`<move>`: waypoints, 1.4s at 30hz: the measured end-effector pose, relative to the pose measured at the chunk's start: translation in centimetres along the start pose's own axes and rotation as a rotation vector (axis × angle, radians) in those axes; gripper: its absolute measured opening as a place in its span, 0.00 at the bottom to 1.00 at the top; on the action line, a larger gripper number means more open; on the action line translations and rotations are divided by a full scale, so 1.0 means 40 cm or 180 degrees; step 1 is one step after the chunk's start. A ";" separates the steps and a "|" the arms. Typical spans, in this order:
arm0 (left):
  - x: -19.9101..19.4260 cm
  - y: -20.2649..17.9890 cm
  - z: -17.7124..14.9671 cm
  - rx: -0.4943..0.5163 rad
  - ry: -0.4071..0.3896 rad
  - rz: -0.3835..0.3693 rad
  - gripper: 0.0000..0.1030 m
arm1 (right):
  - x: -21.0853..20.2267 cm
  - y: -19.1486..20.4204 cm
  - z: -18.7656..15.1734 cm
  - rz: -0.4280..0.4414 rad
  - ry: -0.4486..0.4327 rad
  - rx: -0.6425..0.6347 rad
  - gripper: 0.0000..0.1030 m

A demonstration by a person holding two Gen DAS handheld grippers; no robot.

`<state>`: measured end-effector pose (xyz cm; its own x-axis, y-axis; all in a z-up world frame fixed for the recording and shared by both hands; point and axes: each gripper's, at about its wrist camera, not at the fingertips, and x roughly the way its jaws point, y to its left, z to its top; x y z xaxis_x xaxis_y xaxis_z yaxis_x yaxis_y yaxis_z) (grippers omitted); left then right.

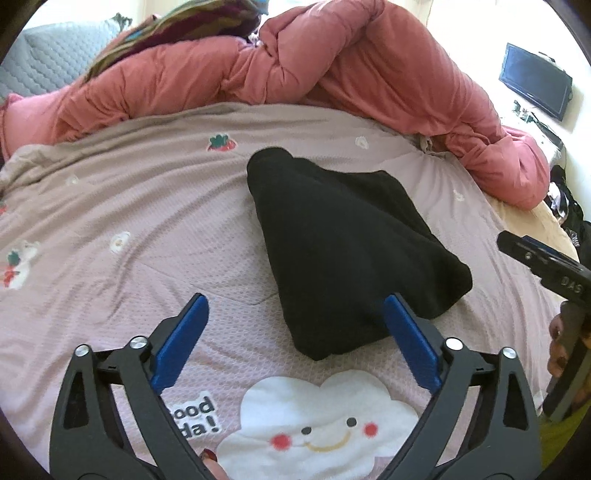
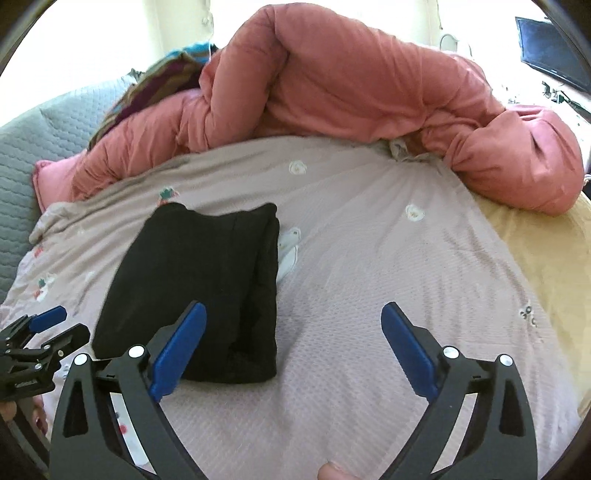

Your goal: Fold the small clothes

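Observation:
A black garment (image 1: 347, 240) lies folded into a compact wedge on the pink bed sheet (image 1: 129, 206). My left gripper (image 1: 295, 306) is open and empty, just short of the garment's near corner, its right finger beside the garment's edge. In the right wrist view the same garment (image 2: 199, 291) lies at the left. My right gripper (image 2: 293, 314) is open and empty over bare sheet, to the right of the garment. The left gripper (image 2: 48, 325) shows at the far left edge there. The right gripper's body (image 1: 546, 269) shows at the right edge of the left wrist view.
A bunched salmon-pink duvet (image 1: 332, 74) runs along the far side of the bed. A striped blanket (image 1: 177, 33) and grey quilted pad (image 1: 48, 55) lie behind it. A dark monitor (image 1: 535, 81) hangs at the far right. A yellow cover (image 2: 546, 266) edges the bed's right side.

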<state>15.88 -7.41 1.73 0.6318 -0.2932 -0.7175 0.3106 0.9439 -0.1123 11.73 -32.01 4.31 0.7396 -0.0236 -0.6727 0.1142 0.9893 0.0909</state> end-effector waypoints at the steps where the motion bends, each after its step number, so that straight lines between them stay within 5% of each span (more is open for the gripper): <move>1: -0.007 0.000 -0.001 0.0010 -0.0018 0.0014 0.91 | -0.011 0.001 0.000 0.0014 -0.0025 -0.0008 0.93; 18: -0.161 0.038 -0.093 0.0036 -0.0271 0.0267 0.91 | -0.132 0.122 -0.082 0.0212 -0.0222 -0.0259 0.96; 32: -0.158 0.065 -0.215 -0.0146 0.0003 0.0349 0.91 | -0.124 0.140 -0.210 0.0179 0.0076 -0.0146 0.96; 42: -0.151 0.054 -0.230 -0.0112 0.0058 0.0323 0.91 | -0.110 0.135 -0.221 0.0160 0.0138 -0.0110 0.96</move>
<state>6.19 -2.20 -0.52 0.6456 -0.1935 -0.7388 0.2203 0.9734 -0.0624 3.21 -25.28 1.27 0.7143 0.0317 -0.6991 0.0541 0.9935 0.1004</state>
